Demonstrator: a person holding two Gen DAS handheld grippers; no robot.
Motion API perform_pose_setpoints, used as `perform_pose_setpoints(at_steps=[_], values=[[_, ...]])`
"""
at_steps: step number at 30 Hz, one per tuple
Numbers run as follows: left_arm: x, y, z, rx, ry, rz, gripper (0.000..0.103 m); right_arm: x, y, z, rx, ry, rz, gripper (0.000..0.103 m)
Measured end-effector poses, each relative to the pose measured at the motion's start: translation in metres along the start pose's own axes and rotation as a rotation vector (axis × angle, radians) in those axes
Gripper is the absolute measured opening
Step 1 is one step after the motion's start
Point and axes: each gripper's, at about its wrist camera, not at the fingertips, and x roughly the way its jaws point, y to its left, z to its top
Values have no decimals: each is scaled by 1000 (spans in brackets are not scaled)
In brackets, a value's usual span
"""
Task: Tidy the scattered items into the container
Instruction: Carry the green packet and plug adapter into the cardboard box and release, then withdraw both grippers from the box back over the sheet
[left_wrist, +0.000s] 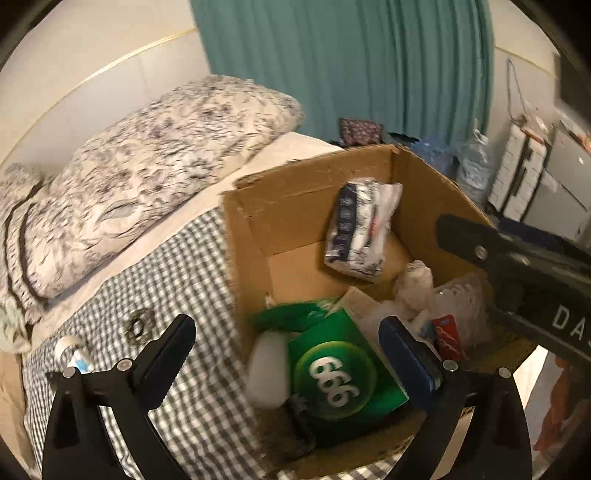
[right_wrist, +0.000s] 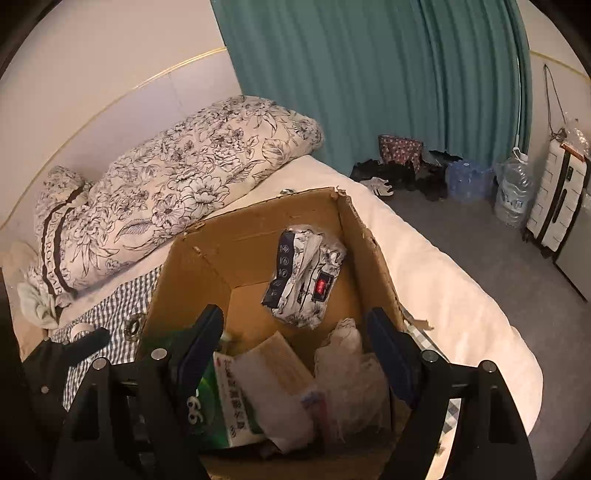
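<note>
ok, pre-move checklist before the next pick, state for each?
1. Left gripper open, nothing between its pads: ok.
2. Right gripper open, nothing between its pads: ok.
3. Cardboard box open at the top, upright on the bed: ok.
4. Earlier items inside the box, green packet and white-and-navy pack included: ok.
5. Bed cleared of loose items: not ok, a small tube lies on the checked cloth left of the box.
6. Dark round thing on the cloth is loose or part of the cloth: cannot tell.
</note>
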Motion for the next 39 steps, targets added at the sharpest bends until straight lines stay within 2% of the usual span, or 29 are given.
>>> perform_pose_setpoints(at_steps=[3,6,10,14,18,21,28,33,39], values=[[-10,18,-7,-67,9,58,102,-10,8,-5,-19,-9,1,80],[-23,47,-24,-152,33,62,102,-21,20,-14,-25,-18,11,80],[-47,91,-55,-256,42,137,103,-36,46,-29,-64,-20,45,80],[-75,138,-94,-395,51,153,103,-56,79,-54,-93,-11,92,80],[-105,174,-133,-478,28,181,103,-70,120,-82,-145,10,142,80],[-122,192,-159,-498,16,234,103,-80,150,-104,-183,22,174,80],[-140,232,-220,-558,43,270,103,-89,195,-141,-170,40,224,80],[-139,250,-248,-605,46,252,103,-85,218,-165,-168,74,251,80],[-137,255,-267,-608,69,259,103,-89,236,-183,-224,61,248,80]])
